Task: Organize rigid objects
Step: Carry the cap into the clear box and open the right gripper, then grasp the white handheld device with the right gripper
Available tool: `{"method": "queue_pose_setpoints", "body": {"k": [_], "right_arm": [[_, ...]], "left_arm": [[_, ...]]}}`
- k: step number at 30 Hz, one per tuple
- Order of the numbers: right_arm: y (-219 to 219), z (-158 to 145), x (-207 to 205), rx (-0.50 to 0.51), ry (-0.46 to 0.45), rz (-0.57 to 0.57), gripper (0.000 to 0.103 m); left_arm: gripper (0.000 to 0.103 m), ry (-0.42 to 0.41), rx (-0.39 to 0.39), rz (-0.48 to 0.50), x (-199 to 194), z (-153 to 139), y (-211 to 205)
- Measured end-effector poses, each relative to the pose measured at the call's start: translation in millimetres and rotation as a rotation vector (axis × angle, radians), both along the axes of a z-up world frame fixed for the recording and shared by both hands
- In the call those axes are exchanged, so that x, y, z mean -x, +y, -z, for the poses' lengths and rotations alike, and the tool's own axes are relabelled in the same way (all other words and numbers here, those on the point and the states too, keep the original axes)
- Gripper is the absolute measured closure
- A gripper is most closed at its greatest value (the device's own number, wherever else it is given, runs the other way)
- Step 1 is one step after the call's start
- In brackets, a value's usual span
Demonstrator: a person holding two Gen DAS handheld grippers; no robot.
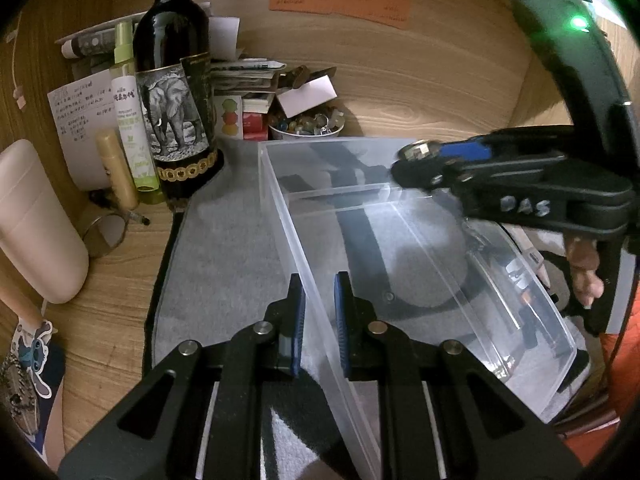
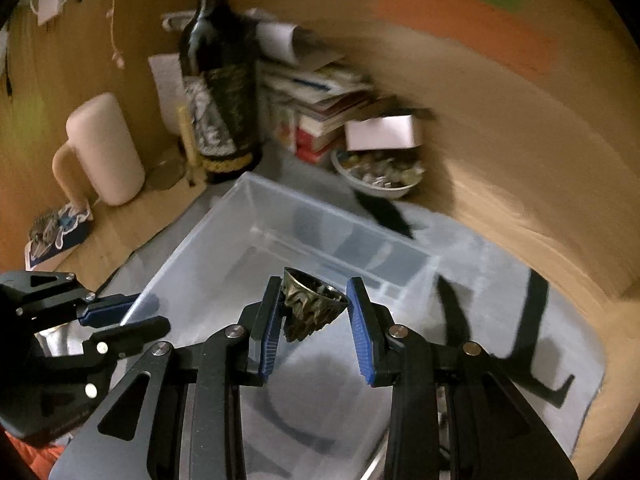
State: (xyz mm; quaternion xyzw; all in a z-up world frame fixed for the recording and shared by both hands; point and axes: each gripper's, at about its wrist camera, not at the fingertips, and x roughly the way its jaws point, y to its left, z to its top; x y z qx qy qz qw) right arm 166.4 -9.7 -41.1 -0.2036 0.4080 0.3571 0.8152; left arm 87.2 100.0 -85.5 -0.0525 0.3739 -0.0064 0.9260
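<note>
while the left gripper (image 1: pixel 320 300) pinches the clear box (image 1: pixel 400 216) wall, only the right wrist view shows the right gripper (image 2: pixel 314 304) clasping a carved brass cup (image 2: pixel 310 306)

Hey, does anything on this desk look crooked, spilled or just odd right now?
Nothing is spilled or broken. The clear plastic box sits askew on the grey mat, with the left gripper clamped on its near wall. The ornate metal cup is held tilted in the right gripper above the box.
</note>
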Motion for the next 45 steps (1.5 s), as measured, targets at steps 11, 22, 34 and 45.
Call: {"method": "queue_pose_setpoints", "body": {"k": [11,22,34,45], "right_arm": [[14.8,6.7,3.5,0.0,0.052,-0.024,0.054],[-24.5,-26.7,9.9,-0.078,-0.059,0.046,0.036],[-113.4,-47.1,7.1,-0.083,-0.18,0.278,0.021],[-182.4,-4.4,-11.3,0.003,-0.101,0.497,0.02]], "left_arm": [[0.088,0.004,-0.001,0.004,-0.8,-0.6,-0.1],[0.088,0.005,-0.001,0.0,-0.7,-0.5,-0.9],[0.088,0.012,-0.01,0.001,-1.2,-0.8,-1.0],[0.088,0.022,0.0,-0.015,-4.2,-1.8,-0.3]]}}
